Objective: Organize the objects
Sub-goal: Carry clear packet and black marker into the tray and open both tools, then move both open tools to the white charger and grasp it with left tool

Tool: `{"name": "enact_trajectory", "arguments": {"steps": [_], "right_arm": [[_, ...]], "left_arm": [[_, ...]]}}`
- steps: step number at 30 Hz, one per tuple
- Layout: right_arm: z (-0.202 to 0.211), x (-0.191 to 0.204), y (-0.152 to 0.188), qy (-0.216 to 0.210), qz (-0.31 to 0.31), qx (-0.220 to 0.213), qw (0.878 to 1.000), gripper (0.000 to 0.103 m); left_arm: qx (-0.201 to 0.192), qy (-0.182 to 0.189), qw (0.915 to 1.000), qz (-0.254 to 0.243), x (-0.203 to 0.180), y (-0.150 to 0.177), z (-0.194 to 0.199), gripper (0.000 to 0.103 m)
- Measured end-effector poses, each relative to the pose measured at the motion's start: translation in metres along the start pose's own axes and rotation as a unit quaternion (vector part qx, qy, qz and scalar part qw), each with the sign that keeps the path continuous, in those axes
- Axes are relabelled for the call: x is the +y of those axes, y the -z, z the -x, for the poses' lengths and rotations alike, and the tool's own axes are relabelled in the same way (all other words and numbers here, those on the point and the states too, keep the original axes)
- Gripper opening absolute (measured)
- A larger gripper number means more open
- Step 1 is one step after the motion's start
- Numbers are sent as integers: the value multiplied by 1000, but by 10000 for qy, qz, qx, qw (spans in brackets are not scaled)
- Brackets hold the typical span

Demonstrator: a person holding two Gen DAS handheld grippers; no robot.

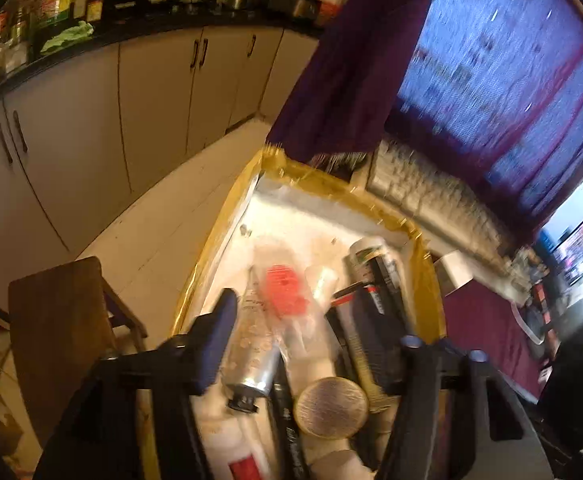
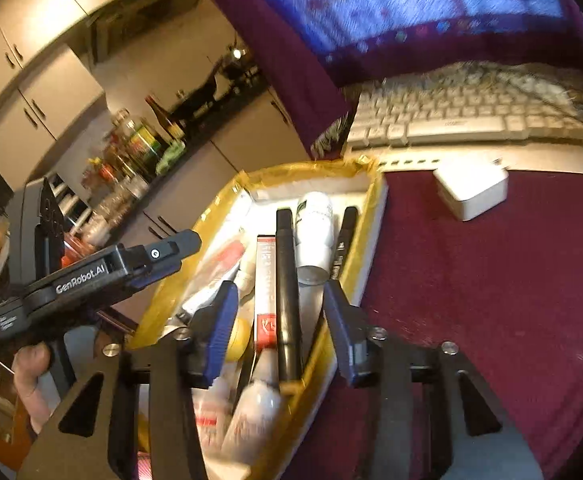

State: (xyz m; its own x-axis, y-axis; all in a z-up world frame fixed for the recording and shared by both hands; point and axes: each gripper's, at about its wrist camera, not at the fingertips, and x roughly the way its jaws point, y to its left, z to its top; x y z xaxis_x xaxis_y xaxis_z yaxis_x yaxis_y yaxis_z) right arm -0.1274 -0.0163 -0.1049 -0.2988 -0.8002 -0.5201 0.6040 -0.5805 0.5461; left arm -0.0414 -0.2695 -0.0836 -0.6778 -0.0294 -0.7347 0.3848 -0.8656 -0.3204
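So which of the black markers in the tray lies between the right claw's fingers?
The long black marker in the tray's middle, beside the red-and-white tube. The other marker lies along the tray's right wall, outside the right claw.

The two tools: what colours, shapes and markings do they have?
Both have black angular frames with silver bolts and two fingers with ribbed blue pads. The left tool, seen from the right wrist, bears white "GenRobot.AI" lettering on its black body. The right tool shows triangular cut-outs. No cables or sleeves are visible.
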Motion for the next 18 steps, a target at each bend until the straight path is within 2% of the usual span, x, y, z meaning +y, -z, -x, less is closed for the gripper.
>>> {"name": "enact_trajectory", "arguments": {"steps": [3,4,6,10,12,14,16,18], "right_arm": [[31,-12,7,93,125,-76,9998,45],[40,-18,10,159,143,-70,9997,45],[57,-30,14,317,159,-107,9993,45],[90,-63,19,966,-48,-396,9945,48],[101,-82,17,1228,-236,-514,9908,49],[109,-96,15,1438,-351,-599,9872,49],[117,-111,15,1569,-515,-717,9837,49],[122,-122,16,1526,-666,-775,9830,49]], "left_arm": [[-236,93,9995,-195,-17,4,17,60],[-255,145,9992,-260,-23,4,20,64],[-255,390,9976,-517,-44,9,23,67],[-94,758,9910,-1099,-90,20,12,69],[55,988,9852,-1403,-119,22,-2,69],[256,1064,9815,-1571,-142,23,-17,69],[591,1133,9803,-1507,-159,18,-40,69],[965,1189,9786,-1374,-172,12,-62,69]]}}
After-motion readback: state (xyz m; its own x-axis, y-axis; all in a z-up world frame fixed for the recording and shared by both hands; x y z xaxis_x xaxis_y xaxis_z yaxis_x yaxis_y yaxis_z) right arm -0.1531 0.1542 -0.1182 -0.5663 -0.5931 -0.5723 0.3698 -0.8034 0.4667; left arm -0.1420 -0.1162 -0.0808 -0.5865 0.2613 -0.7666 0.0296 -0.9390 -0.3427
